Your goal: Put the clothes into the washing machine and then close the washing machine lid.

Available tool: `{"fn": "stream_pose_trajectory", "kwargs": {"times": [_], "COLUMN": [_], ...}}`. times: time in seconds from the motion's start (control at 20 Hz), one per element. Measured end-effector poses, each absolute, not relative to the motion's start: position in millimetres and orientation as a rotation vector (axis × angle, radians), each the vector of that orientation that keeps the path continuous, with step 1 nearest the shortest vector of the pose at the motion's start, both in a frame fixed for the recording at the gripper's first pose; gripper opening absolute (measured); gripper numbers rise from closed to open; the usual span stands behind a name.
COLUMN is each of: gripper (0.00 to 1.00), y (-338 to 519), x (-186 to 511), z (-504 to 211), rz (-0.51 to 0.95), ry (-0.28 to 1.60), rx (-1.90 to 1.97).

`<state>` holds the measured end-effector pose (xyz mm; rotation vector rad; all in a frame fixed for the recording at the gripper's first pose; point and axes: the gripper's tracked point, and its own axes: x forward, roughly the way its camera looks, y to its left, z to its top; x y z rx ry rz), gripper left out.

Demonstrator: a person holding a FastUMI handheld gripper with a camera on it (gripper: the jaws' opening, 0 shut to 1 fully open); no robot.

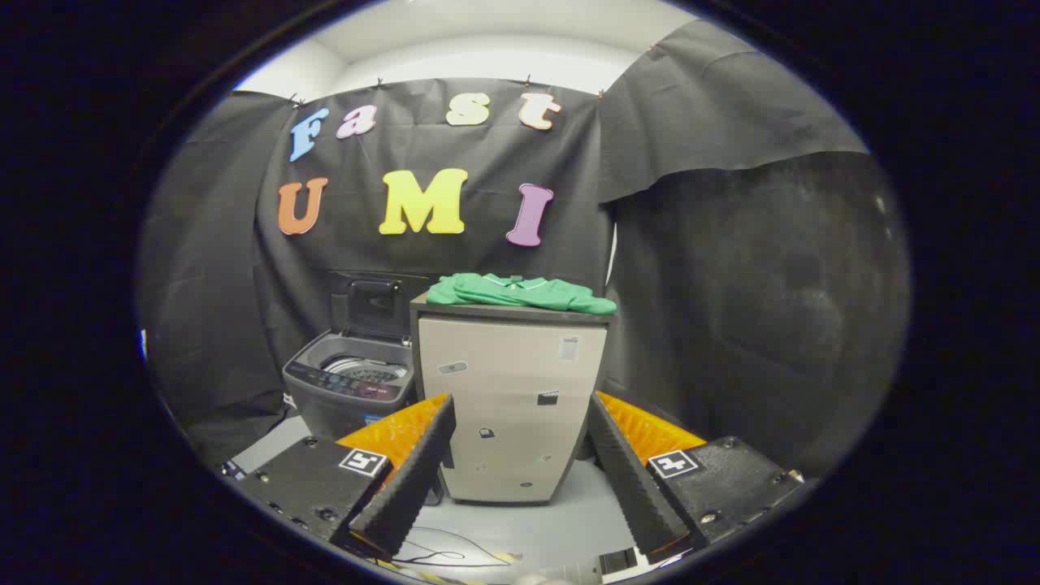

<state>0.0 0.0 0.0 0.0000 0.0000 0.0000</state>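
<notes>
With my gripper (517, 422) held wide open, its two fingers (414, 471) stand well apart and have hold of nothing; they touch nothing either. Between the fingers, and well beyond their tips, I see a beige cabinet (512, 406) with a dark top, standing upright on a pale floor (520, 532). On the cabinet's top lies a green shirt (520, 292), spread flat and a little rumpled, with a thin white line at its collar; it covers most of the top, its far end reaching the corner away from the washer. Small stickers show on the cabinet's front, too small for me to make out. Just beside the cabinet, beyond my left finger, stands a grey top-loading washer (349, 390). Its lid (374, 305) is up, raised against the black cloth wall (731, 284) behind it, and the drum's opening (366, 370) shows below, pale and ribbed inside. I cannot tell whether anything lies within the drum. A dark control strip runs along the washer's near edge. The washer sits lower than the cabinet's top, so the shirt lies above and to one side of the opening, apart from it. Black cloth hangs behind and on both sides of the two machines. On the floor just below my fingers, thin dark lines curve across a pale patch; I cannot tell what they are.
</notes>
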Motion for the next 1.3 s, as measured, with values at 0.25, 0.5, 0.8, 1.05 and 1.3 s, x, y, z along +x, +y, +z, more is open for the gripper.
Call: {"fn": "stream_pose_trajectory", "kwargs": {"times": [0.25,0.5,0.8,1.05,1.3], "gripper": [1.00,1.00,1.00,1.00,1.00], "y": [5.3,4.4,2.6,-0.1,-2.7], "x": [-0.9,-0.5,0.8,2.9,7.3], "z": [-4.8,-2.1,-1.3,8.3,32.9], "rz": [0.009,0.007,0.006,-0.009,-0.044], "ry": [0.009,0.010,0.020,0.012,0.003], "rx": [0.006,0.019,0.016,0.037,0.045]}}
